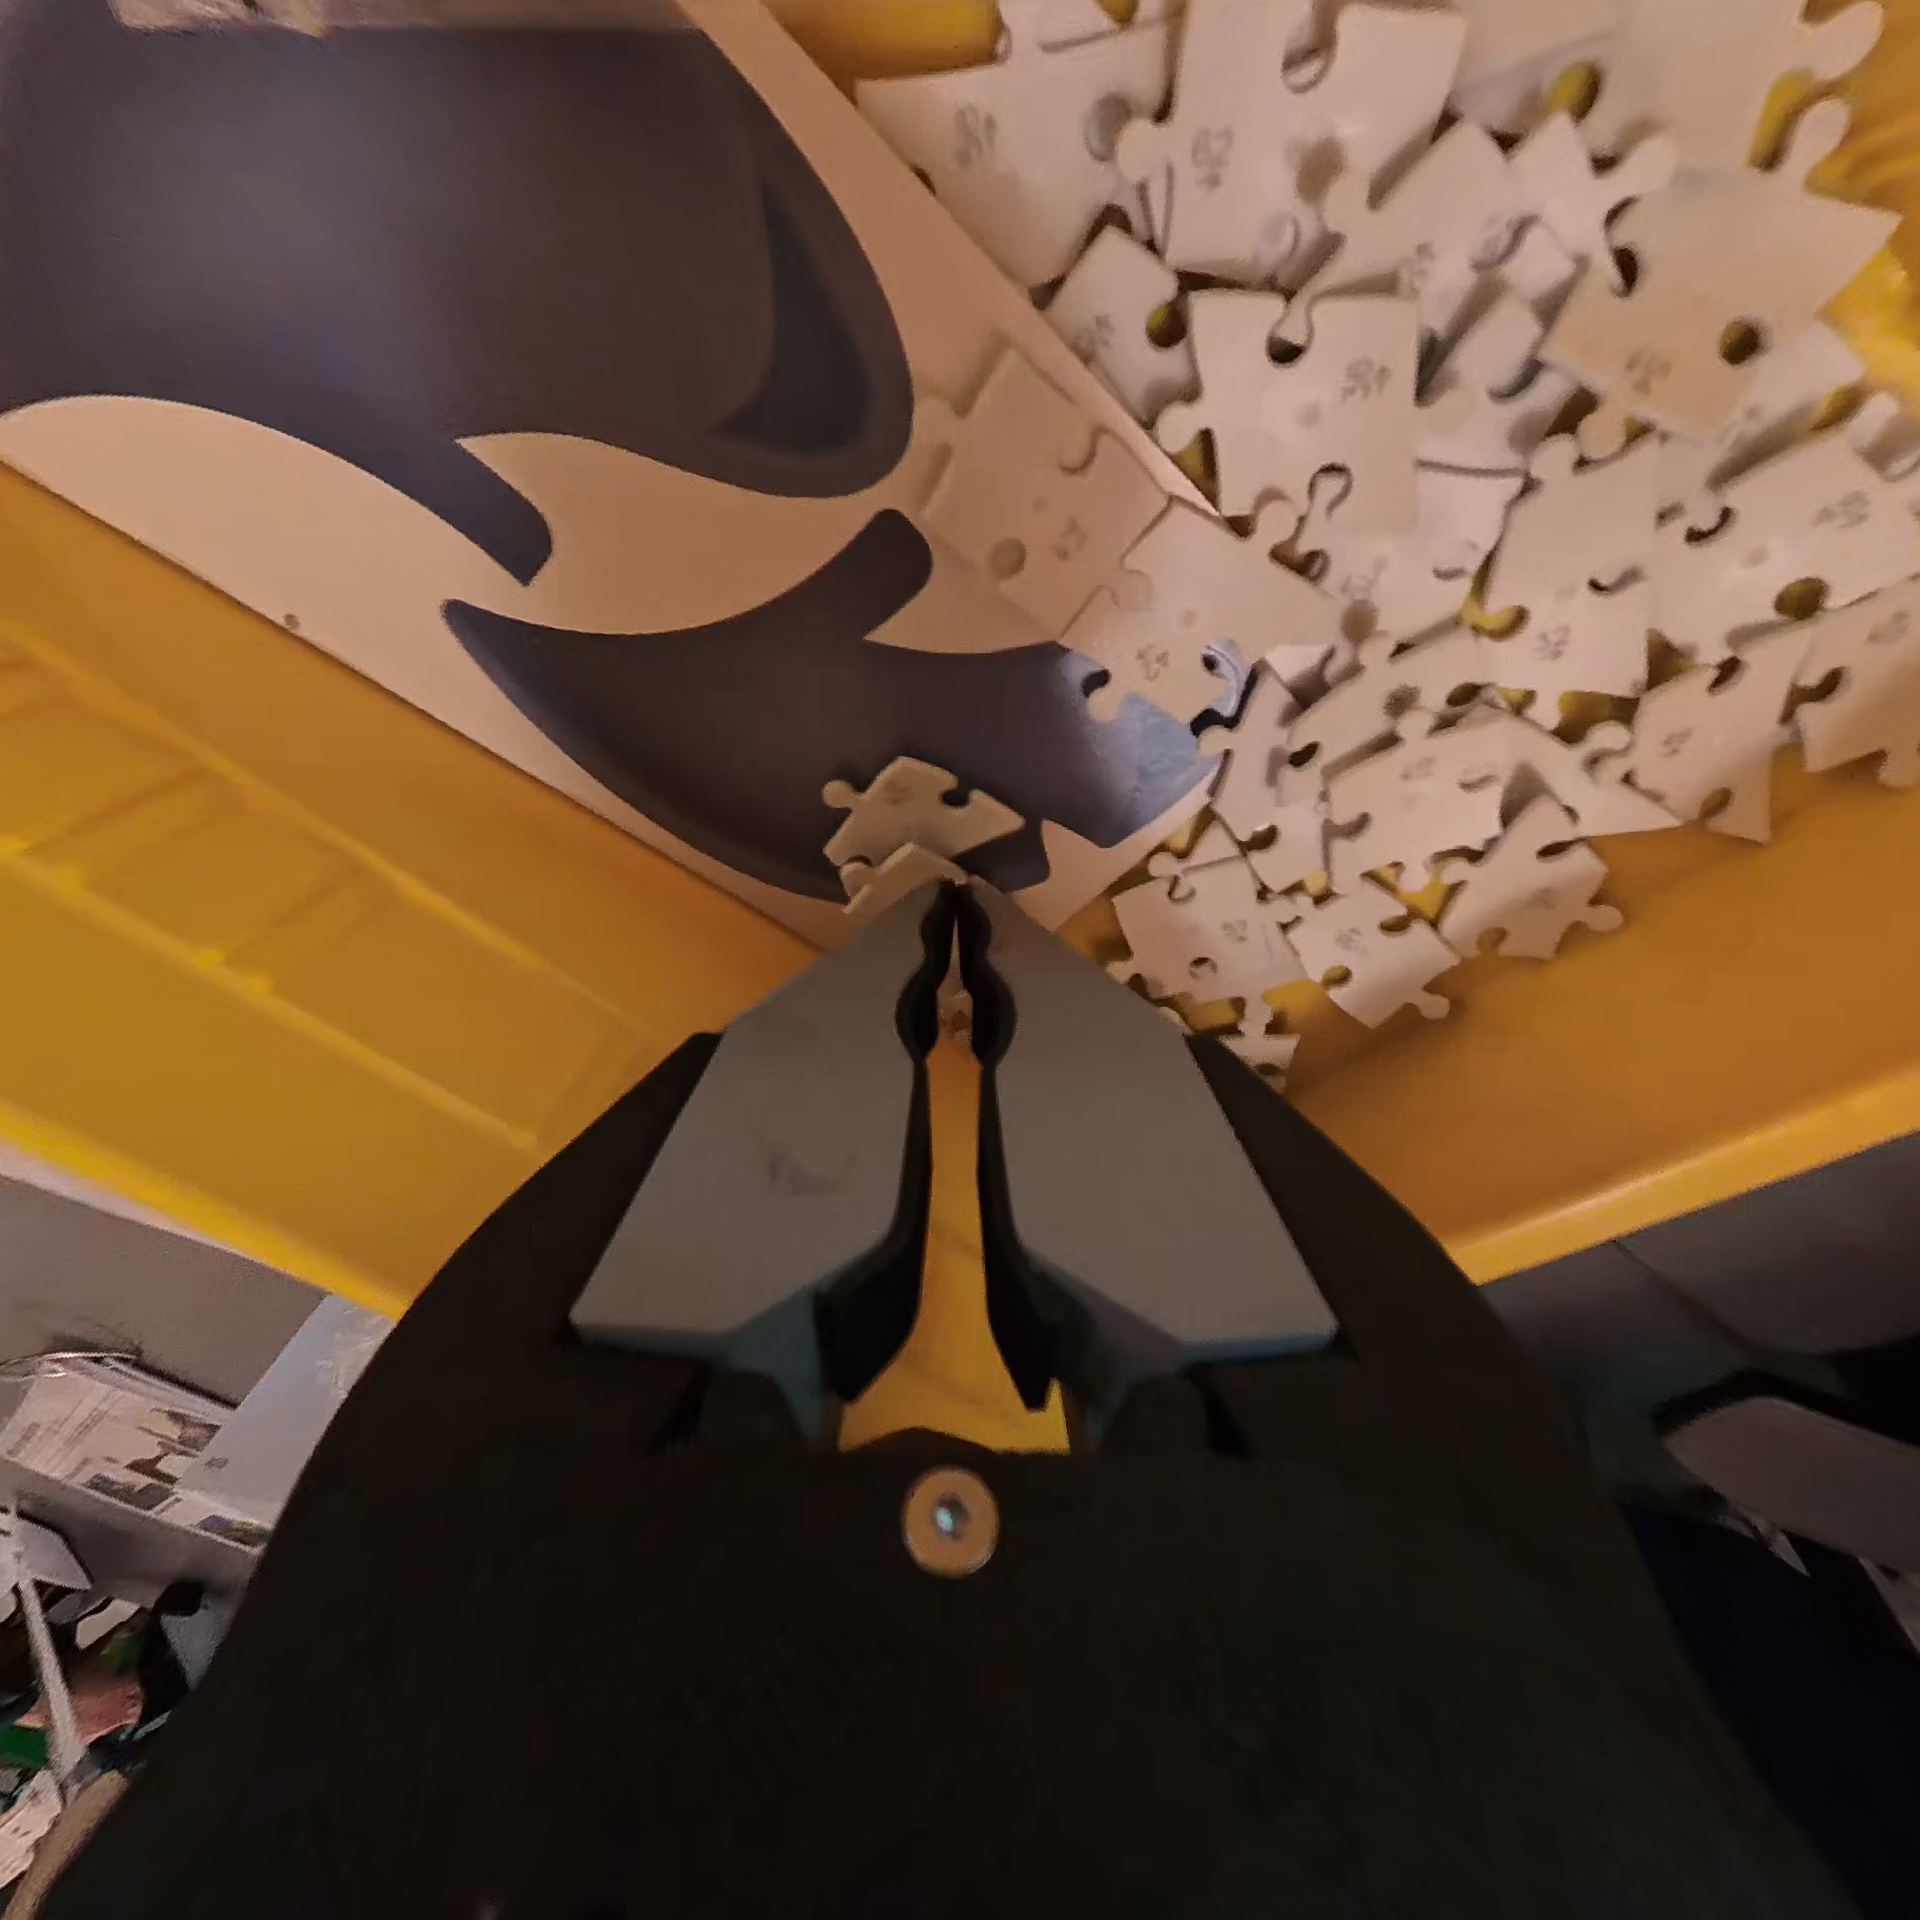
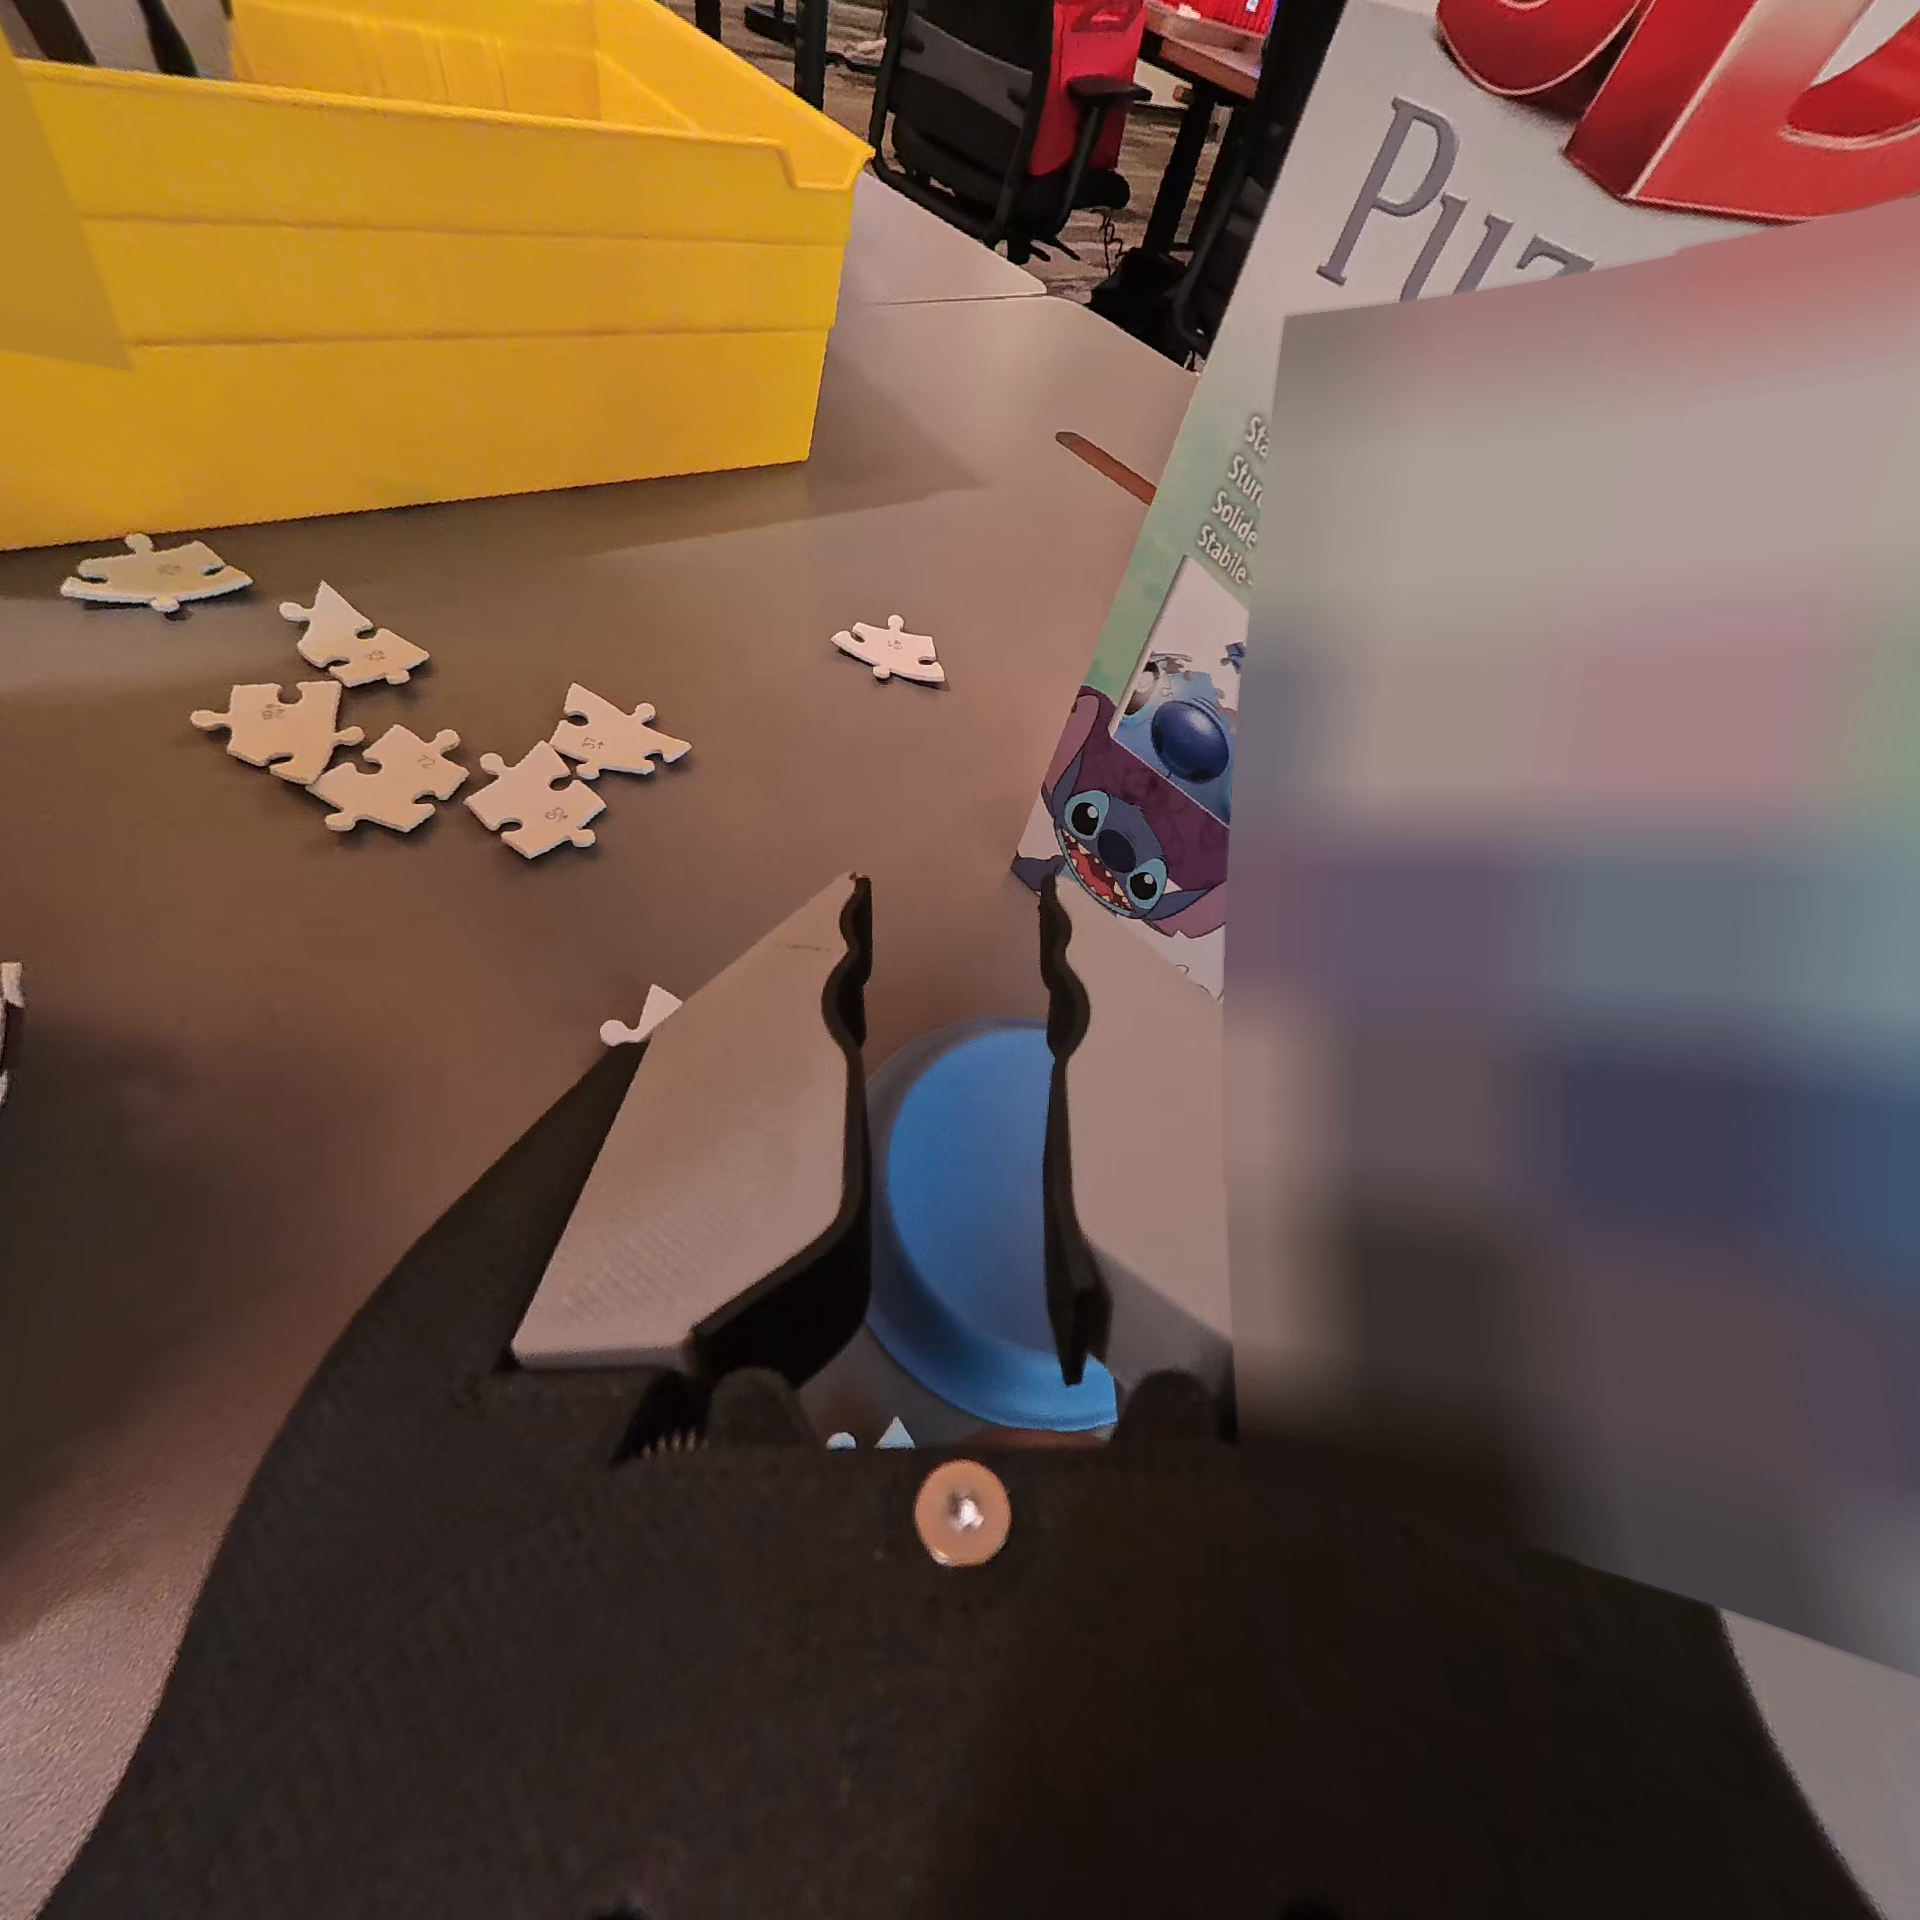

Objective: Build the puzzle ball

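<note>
In the left wrist view my left gripper (image 1: 951,885) is shut on a white puzzle piece (image 1: 914,816), held over the yellow bin (image 1: 312,935). A heap of white puzzle pieces (image 1: 1507,468) lies back side up in the bin's right part. A white and dark blue card sheet (image 1: 520,416) leans in the bin at upper left. In the right wrist view my right gripper (image 2: 951,894) is open and empty above a blue round stand (image 2: 966,1195) on the grey table (image 2: 312,1039). Several loose white pieces (image 2: 416,738) lie on the table to its left.
The yellow bin (image 2: 416,312) stands at the back left of the table in the right wrist view. The puzzle box (image 2: 1351,416) stands upright at the right, close to my right gripper. One single piece (image 2: 891,649) lies apart. Office chairs stand behind the table.
</note>
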Demonstrator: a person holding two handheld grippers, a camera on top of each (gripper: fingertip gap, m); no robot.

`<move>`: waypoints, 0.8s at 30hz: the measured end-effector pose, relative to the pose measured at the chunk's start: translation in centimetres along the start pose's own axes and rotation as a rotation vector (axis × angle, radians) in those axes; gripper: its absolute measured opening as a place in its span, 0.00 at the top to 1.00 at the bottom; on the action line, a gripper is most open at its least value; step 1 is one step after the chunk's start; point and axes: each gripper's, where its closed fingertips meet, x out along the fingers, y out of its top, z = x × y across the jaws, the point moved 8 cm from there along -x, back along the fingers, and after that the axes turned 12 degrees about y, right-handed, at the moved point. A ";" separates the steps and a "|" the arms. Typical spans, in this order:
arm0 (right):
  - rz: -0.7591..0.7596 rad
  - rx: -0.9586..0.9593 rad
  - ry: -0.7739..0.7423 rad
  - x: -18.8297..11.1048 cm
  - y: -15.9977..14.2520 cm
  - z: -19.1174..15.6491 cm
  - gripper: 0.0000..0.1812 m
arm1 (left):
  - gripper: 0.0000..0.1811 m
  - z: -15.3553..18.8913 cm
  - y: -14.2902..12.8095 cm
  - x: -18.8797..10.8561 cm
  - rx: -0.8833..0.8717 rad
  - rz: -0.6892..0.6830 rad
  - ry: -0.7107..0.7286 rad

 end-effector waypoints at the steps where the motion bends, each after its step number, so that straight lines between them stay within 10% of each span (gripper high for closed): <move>1: 0.000 -0.001 0.000 0.0 0.0 0.0 0.84 | 1.00 -0.2 0.1 -0.1 -0.002 0.019 0.023; 24: -0.001 0.000 -0.001 0.1 0.0 0.0 0.84 | 1.00 2.7 -2.8 -0.2 0.162 -0.149 -0.106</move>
